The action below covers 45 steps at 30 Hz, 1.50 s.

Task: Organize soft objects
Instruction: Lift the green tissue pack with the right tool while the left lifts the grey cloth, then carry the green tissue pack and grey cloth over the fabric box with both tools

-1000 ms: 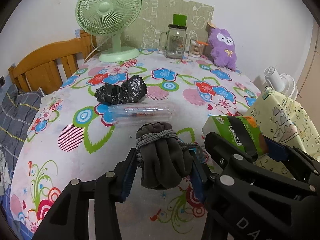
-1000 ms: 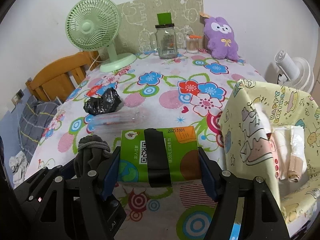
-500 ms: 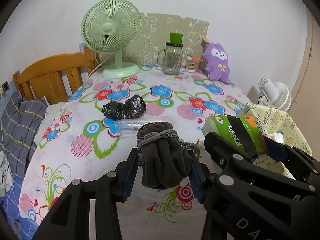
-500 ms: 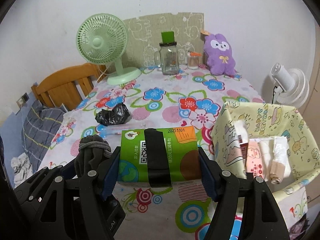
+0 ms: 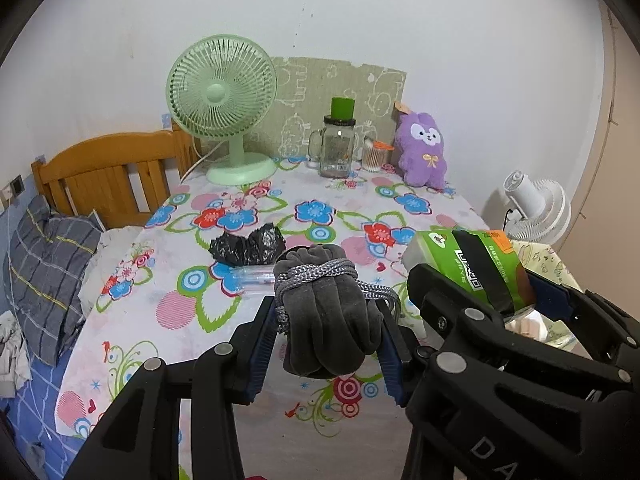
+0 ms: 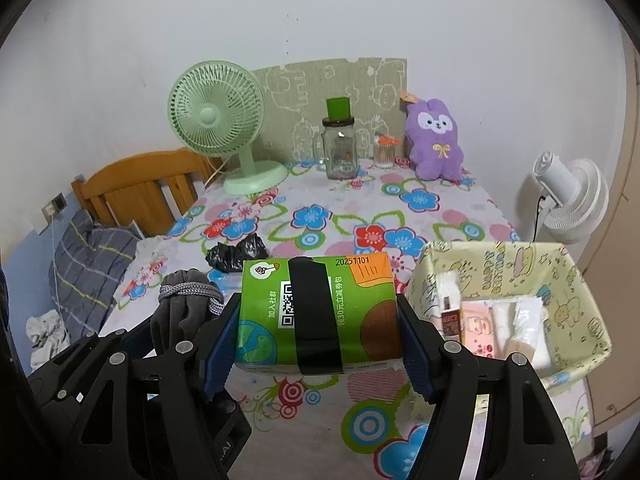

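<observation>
Two handheld grippers hover side by side above a table [image 5: 280, 412] covered in a bright flower-print cloth. The left gripper [image 5: 326, 336] has its blue-padded jaws pressed against both sides of a dark grey cloth bundle [image 5: 328, 320], which is tied round with grey cord and held clear of the table. The right gripper [image 6: 320, 340] holds a green tissue pack [image 6: 316, 312], wrapped with a black band, its jaws set fairly wide against the pack's two ends; the pack is also off the table.

Just right of the green tissue pack, at the table's near right edge, stands an open pale yellow fabric bin [image 6: 560, 280] printed with cartoons. Inside it lie several soft packets in white and pink.

On the table beyond the grey bundle, near the middle, rest a crumpled black plastic bag [image 5: 248, 246] and, just nearer, a clear plastic tube [image 5: 250, 276]. Along the far edge, against the wall, stand a mint green desk fan [image 5: 224, 108] at left, a glass jar [image 5: 338, 148] with a green lid in the centre, a small container of cotton swabs [image 5: 374, 156], and a purple plush toy [image 5: 424, 152] at right.

A wooden headboard [image 5: 108, 176] and a grey plaid pillow [image 5: 44, 268] lie off to the left. A white fan [image 6: 568, 200] stands on the right.
</observation>
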Each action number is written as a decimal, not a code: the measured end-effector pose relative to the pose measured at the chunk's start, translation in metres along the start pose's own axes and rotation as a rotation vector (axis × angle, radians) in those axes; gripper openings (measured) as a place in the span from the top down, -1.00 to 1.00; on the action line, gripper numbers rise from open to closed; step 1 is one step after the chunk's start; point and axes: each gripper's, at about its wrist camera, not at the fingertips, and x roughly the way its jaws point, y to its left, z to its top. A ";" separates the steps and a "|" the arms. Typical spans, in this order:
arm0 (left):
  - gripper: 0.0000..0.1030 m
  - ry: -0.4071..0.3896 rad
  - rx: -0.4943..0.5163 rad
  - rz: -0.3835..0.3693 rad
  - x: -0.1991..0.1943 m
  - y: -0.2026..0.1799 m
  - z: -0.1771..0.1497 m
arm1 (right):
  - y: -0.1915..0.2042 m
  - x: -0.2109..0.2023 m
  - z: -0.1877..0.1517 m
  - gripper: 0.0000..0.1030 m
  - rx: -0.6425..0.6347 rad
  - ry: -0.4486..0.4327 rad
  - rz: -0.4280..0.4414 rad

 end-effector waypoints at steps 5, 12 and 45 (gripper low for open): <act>0.07 -0.025 0.012 0.004 -0.012 -0.009 0.005 | -0.004 -0.014 0.005 -0.43 -0.006 -0.022 0.012; 0.07 -0.037 0.019 0.000 -0.019 -0.021 0.008 | -0.012 -0.027 0.009 -0.43 -0.013 -0.043 0.002; 0.07 -0.053 0.085 -0.071 0.006 -0.103 0.023 | -0.092 -0.032 0.017 -0.43 0.023 -0.070 -0.090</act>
